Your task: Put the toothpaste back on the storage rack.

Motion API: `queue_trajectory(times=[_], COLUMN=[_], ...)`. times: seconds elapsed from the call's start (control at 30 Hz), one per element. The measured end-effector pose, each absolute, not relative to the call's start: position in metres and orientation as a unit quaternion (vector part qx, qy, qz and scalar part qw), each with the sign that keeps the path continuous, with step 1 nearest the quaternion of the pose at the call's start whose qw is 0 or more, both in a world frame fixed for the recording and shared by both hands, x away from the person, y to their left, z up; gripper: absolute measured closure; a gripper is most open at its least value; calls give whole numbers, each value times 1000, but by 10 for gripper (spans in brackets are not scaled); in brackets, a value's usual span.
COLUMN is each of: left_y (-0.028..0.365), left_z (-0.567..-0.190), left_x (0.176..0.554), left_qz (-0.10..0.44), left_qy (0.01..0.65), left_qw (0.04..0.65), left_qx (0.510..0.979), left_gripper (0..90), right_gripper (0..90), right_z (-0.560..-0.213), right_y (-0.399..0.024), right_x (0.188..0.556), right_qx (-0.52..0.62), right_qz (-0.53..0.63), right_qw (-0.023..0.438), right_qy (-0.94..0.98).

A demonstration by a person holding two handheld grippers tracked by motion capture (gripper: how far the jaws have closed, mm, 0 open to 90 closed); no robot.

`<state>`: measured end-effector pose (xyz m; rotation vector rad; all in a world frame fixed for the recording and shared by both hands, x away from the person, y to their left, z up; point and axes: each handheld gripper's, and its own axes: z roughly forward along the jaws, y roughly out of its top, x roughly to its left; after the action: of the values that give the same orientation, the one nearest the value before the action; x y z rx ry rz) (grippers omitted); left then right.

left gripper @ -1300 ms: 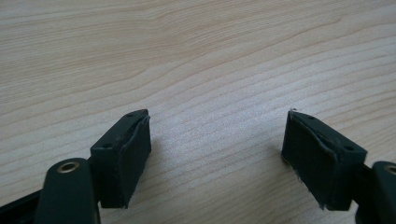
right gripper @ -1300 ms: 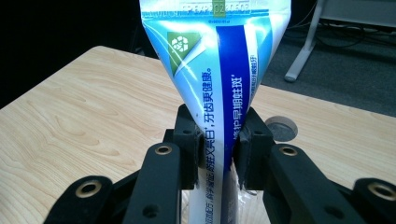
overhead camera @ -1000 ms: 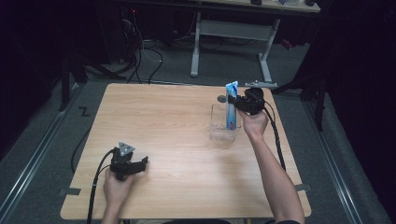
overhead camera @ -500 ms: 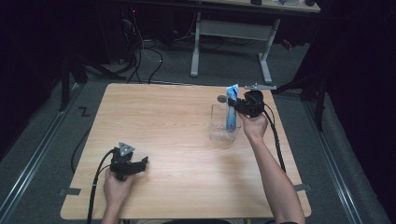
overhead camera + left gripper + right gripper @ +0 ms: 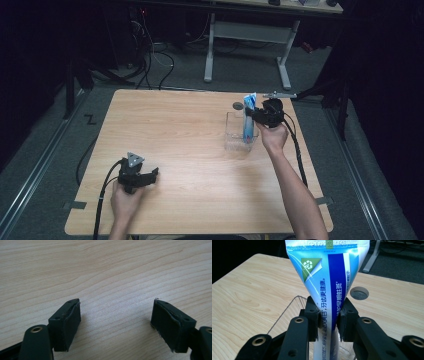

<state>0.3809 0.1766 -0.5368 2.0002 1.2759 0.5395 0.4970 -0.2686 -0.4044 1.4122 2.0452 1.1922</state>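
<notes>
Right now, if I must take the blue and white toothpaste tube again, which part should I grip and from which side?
Probably the middle of the blue and white toothpaste tube, where the right gripper is shut on it now. The tube stands upright in the clear plastic box, flat crimped end up, so come level from the side, pads on the two flat faces, above the box rim.
</notes>
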Motion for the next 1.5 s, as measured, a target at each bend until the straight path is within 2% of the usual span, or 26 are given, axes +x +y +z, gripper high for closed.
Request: queue_trajectory(times=[0.63,1.17,1.3,1.5], left_y=[176,177,177,176], left_z=[-537,-537,-537,-537], left_x=[381,381,381,381], left_qz=[208,207,208,208], left_qy=[492,492,492,492], left_qw=[347,347,348,347], left_qx=[770,771,770,771], left_gripper=[242,242,242,242], right_gripper=[725,701,688,605], right_z=[-418,-417,-418,-418], right_y=[-275,-278,-279,-277], right_x=[492,492,492,492], right_qx=[512,518,521,519], right_qz=[426,409,403,388], right_qw=[182,197,201,213], right_qy=[724,725,725,731])
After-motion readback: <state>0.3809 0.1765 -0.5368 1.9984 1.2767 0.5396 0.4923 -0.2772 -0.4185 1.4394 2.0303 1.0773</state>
